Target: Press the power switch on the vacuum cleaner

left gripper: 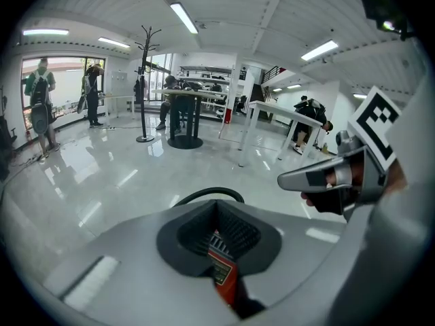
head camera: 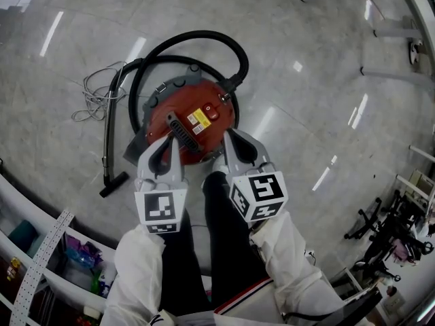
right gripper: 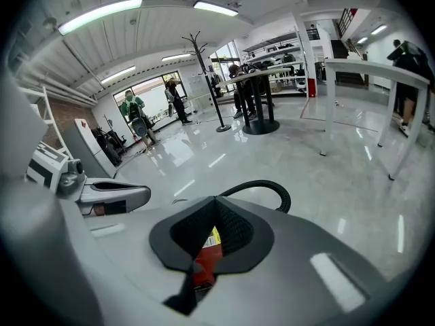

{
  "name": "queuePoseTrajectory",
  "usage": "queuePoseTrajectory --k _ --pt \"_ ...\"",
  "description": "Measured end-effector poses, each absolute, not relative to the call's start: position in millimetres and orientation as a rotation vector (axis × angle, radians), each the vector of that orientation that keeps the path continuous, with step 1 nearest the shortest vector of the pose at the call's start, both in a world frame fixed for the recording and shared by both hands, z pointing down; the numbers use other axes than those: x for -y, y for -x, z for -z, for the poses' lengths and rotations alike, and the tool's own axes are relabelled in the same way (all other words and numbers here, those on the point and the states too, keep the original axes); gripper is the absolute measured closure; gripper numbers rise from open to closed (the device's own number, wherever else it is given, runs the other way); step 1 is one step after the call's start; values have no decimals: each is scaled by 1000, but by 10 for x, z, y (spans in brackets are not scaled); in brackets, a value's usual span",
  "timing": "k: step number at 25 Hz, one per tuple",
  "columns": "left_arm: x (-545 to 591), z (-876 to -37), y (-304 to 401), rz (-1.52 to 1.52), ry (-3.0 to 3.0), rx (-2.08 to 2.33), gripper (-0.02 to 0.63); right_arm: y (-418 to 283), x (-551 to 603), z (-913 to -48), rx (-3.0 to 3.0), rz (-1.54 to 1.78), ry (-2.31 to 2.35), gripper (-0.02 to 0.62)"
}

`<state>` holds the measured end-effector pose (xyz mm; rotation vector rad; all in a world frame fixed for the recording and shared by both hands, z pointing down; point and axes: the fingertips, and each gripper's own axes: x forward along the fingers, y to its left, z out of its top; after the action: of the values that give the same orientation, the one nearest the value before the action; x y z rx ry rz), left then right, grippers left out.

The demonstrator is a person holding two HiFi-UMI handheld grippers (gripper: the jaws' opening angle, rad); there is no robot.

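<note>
The red round vacuum cleaner stands on the floor ahead of my legs, its black hose looping over it. On its top sit a small red switch, a yellow label and a black handle. My left gripper hangs shut over the near left part of the body, by the handle. My right gripper is shut over the near right edge, a little short of the switch. Both are empty. Past each gripper's own shut fingers, only a sliver of red body shows.
A grey power cord lies coiled to the left, next to the black wand and floor nozzle. Shelving runs along the near left. Wheeled stands crowd the right. Tables, a coat stand and people stand farther off.
</note>
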<state>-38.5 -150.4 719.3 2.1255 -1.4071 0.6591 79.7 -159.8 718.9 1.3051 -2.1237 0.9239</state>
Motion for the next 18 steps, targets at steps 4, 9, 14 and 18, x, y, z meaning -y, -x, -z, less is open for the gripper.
queuePoseTrajectory --k 4,9,14,18 --pt "1505 -7220 356 -659 -2122 1396 606 -800 1575 -7318 2100 -932 -1288 595" --pt "1532 -7233 339 -657 -2124 1389 606 -827 1625 -7455 2083 -921 -1283 595" --pt "1546 -7253 353 -658 -2118 1387 606 -802 1706 -7673 2070 -891 -1261 595" --pt "1549 -7260 399 -656 -2111 1390 606 -760 1737 -7884 2048 -881 -1227 595"
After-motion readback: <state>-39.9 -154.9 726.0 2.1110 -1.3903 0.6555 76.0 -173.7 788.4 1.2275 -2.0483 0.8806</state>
